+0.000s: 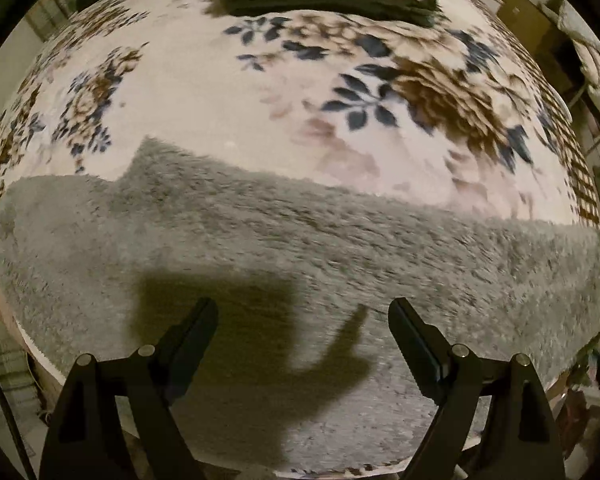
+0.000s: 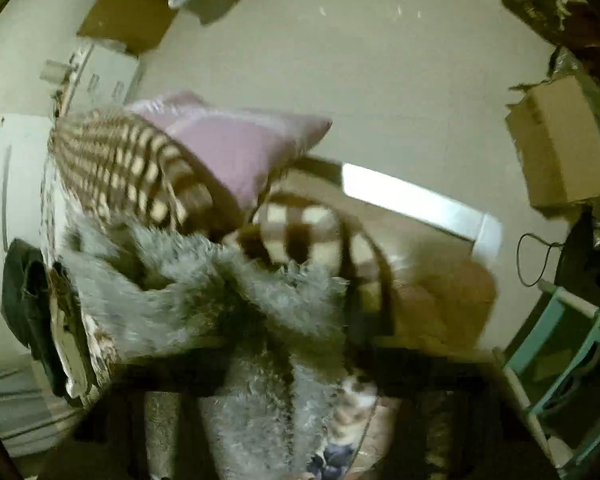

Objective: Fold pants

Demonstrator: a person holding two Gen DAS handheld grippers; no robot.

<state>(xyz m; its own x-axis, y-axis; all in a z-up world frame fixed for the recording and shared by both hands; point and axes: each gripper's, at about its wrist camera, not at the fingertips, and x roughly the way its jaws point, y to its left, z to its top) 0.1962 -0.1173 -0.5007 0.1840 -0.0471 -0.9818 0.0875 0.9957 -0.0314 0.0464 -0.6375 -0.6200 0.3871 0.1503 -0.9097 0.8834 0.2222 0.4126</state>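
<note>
The left gripper (image 1: 302, 312) hangs with its jaws spread wide and empty over the fluffy grey fleece pants (image 1: 300, 248), which lie stretched flat across the cream floral blanket (image 1: 204, 92); the right gripper sits too blurred and buried in grey pile (image 2: 252, 400) to show its jaw state, though a bunch of that fabric rises in front of it; to fold well, I judge the left should pin the near edge low while the right carries its end across, edges matched.
</note>
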